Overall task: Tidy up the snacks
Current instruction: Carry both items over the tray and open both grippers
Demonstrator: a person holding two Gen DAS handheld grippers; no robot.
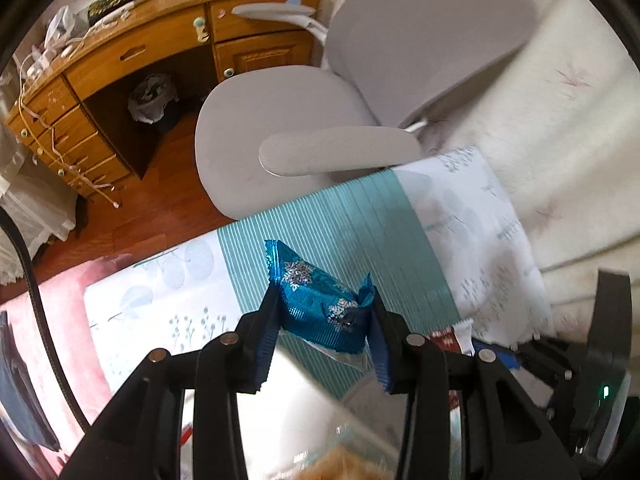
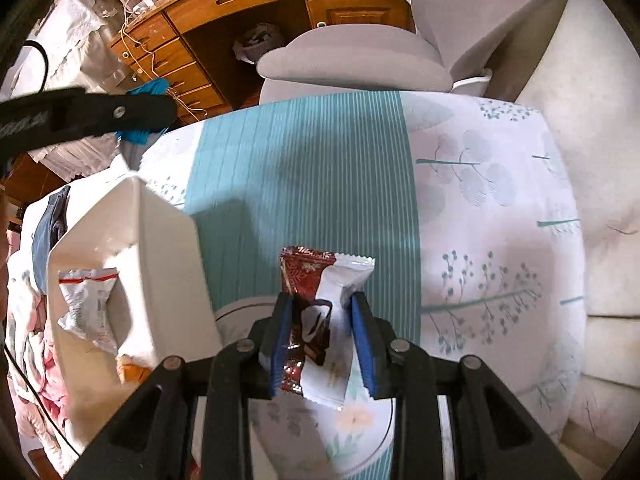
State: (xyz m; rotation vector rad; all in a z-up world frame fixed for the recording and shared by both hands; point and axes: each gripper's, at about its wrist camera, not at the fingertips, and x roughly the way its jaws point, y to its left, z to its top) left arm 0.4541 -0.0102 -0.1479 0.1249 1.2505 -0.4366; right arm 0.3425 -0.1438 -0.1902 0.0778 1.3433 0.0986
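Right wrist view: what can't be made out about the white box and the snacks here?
- White box: its contents past one crumpled white wrapper are hidden by its wall.
- Red-and-white snack in the right claw: print too blurred to read.
- Blue snack in the left claw: mostly covered in the right wrist view by that claw's arm.

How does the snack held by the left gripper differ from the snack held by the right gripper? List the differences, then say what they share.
Colour: the blue snack is shiny blue foil with silver snowflakes; the red-and-white snack is dark red on one side, white on the other.
Shape: the blue snack looks puffy and crumpled; the red-and-white one looks flatter and longer.
Shared: each is a sealed packet clamped between blue pads, by the left gripper and the right gripper.
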